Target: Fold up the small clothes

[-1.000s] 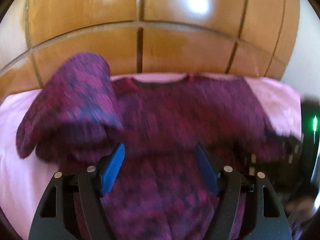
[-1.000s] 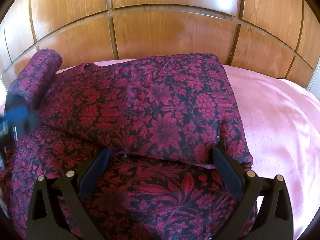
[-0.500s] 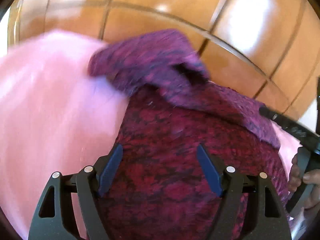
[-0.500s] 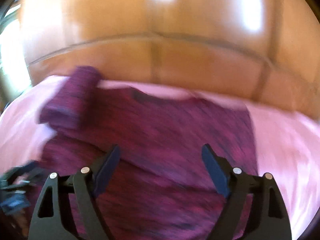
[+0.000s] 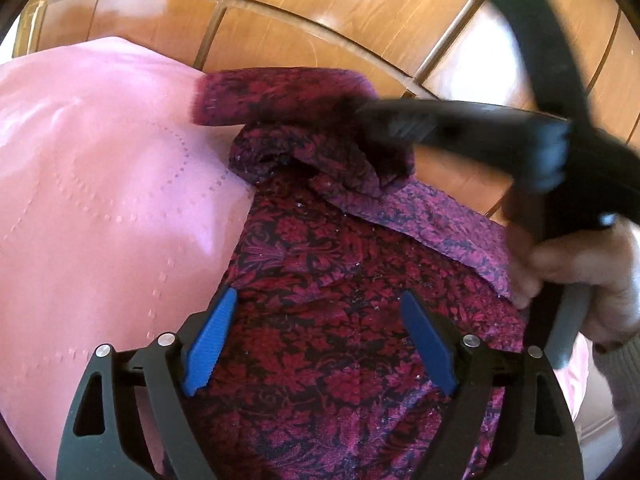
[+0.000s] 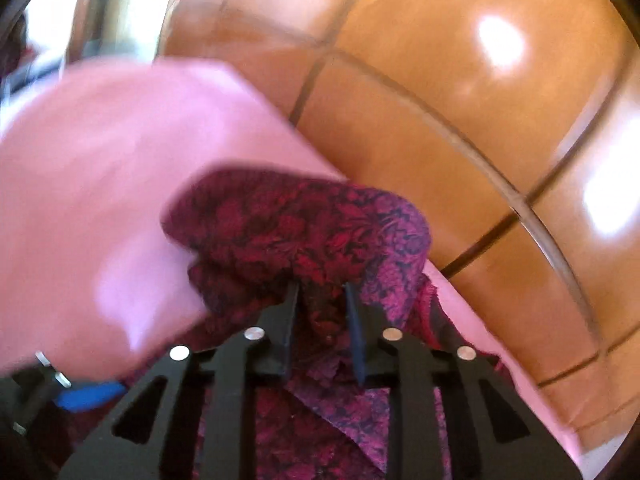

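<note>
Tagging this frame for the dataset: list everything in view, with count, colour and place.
top: 1, dark red and purple floral print, lying on the cloth, one sleeve bunched at its far end
cloth: 1, pink, covering the surface under the top
wood panels: several, glossy brown, behind the cloth
left gripper: 1, black with blue pads, above the top, jaws opening, nothing between them
right gripper: 1, black, jaws closing with sleeve fabric between them
hand: 1, on the right gripper's handle
</note>
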`<state>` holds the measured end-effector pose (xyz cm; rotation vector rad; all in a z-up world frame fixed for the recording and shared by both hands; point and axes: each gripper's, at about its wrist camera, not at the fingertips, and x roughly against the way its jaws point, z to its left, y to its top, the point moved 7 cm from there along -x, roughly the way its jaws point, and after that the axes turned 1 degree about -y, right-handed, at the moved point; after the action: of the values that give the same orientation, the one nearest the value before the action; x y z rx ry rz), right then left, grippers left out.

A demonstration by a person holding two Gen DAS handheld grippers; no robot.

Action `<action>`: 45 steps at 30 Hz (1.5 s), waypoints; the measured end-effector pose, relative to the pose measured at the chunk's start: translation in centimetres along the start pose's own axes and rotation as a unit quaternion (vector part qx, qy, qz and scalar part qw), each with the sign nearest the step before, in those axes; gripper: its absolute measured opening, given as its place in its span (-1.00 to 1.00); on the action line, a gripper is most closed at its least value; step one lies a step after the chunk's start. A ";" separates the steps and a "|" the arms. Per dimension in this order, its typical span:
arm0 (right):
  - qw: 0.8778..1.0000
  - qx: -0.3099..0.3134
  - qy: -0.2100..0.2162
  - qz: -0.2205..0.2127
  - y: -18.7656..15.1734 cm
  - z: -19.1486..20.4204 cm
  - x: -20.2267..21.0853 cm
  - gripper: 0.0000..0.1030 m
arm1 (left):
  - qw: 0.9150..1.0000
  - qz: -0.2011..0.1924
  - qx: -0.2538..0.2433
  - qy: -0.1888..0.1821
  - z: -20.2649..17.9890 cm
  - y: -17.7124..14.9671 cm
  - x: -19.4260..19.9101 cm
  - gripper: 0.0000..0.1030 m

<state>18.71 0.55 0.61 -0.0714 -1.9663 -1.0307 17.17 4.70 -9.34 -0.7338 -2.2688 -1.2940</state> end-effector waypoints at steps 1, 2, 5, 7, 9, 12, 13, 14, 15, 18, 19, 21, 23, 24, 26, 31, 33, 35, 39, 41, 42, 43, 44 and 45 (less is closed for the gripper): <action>0.999 -0.033 0.003 -0.011 0.0 -1.2 0.8 -0.61 | 1.000 -0.001 0.000 -0.001 0.1 0.0 0.0 0.60; 0.996 -0.080 0.008 -0.025 0.0 -2.9 2.0 -0.62 | 1.000 -0.001 0.000 0.000 0.0 -0.2 0.1 0.60; 0.953 -0.292 0.050 -0.059 -2.4 -10.2 5.0 -0.78 | 1.000 0.002 -0.005 0.004 0.1 -0.4 0.1 0.61; 0.897 -0.429 0.086 -0.059 -6.3 -14.5 5.3 -0.93 | 1.000 0.002 -0.006 0.004 0.0 -0.4 0.1 0.61; 0.843 -0.522 0.118 -0.052 -10.5 -17.3 4.6 -0.85 | 1.000 0.003 -0.006 0.004 -0.1 -0.5 0.1 0.61; 0.793 -0.598 0.114 -0.026 -17.7 -19.9 3.4 -0.42 | 1.000 0.006 -0.009 0.008 -0.1 -0.5 0.2 0.61; 0.782 -0.612 0.118 -0.025 -19.2 -20.0 3.6 -0.28 | 1.000 0.008 -0.009 0.008 -0.2 -0.5 0.2 0.61; 0.773 -0.623 0.119 -0.022 -20.4 -20.1 3.6 -0.13 | 1.000 0.011 -0.009 0.006 -0.2 -0.5 0.2 0.61; 0.767 -0.631 0.119 -0.019 -21.5 -20.1 3.7 -0.09 | 1.000 0.013 -0.007 0.004 -0.3 -0.4 0.2 0.61; 0.764 -0.630 0.136 -0.027 -22.4 -20.0 4.0 -0.09 | 1.000 0.031 0.004 -0.002 -0.3 0.3 0.5 0.61; 0.763 -0.630 0.143 -0.029 -22.1 -20.3 3.6 -0.04 | 0.999 0.033 0.013 -0.010 -0.3 0.8 0.7 0.61; 0.753 -0.639 0.154 -0.033 -22.2 -20.9 3.4 -0.04 | 0.999 0.034 0.032 -0.028 -0.4 1.8 1.1 0.61; 0.749 -0.643 0.158 -0.031 -21.3 -21.4 2.0 -0.03 | 0.996 0.028 0.062 -0.053 -0.2 3.5 1.4 0.61; 0.749 -0.643 0.158 -0.028 -20.9 -21.9 1.2 -0.03 | 0.994 0.027 0.079 -0.067 0.0 4.3 1.4 0.61; 0.744 -0.652 0.146 -0.017 -19.8 -22.1 -0.6 -0.02 | 0.991 0.027 0.107 -0.080 0.5 5.4 1.1 0.61; 0.749 -0.653 0.115 0.008 -17.7 -23.7 -4.1 -0.19 | 0.975 0.029 0.191 -0.107 2.4 8.2 -0.6 0.61; 0.754 -0.649 0.101 0.010 -17.4 -23.9 -4.2 -0.20 | 0.969 0.025 0.214 -0.118 2.7 9.1 -1.0 0.61; 0.757 -0.646 0.099 0.018 -17.2 -23.8 -4.9 -0.34 | 0.962 0.026 0.237 -0.130 3.0 9.9 -1.9 0.61; 0.789 -0.608 0.085 0.020 -16.4 -23.7 -4.5 -0.76 | 0.954 0.028 0.266 -0.136 2.9 11.3 -3.3 0.61; 0.809 -0.581 0.087 -0.013 -14.6 -23.8 -2.0 -0.78 | 0.955 0.024 0.263 -0.134 2.9 12.0 -3.5 0.61; 0.816 -0.571 0.089 -0.030 -13.7 -23.9 -0.7 -0.79 | 0.955 0.021 0.260 -0.139 2.7 12.4 -3.3 0.61; 0.825 -0.556 0.092 -0.055 -12.8 -24.0 1.3 -0.79 | 0.956 0.022 0.256 -0.140 2.5 12.5 -3.0 0.61; 0.832 -0.542 0.093 -0.077 -12.2 -24.0 3.1 -0.79 | 0.957 0.024 0.250 -0.144 2.2 12.5 -2.6 0.61; 0.835 -0.534 0.091 -0.092 -12.0 -24.1 4.6 -0.79 | 0.958 0.024 0.245 -0.149 2.1 12.4 -2.3 0.61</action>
<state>27.31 -25.23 2.65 -0.3813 -1.0236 -2.0704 26.55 11.25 -3.67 -0.8289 -2.6375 -0.5776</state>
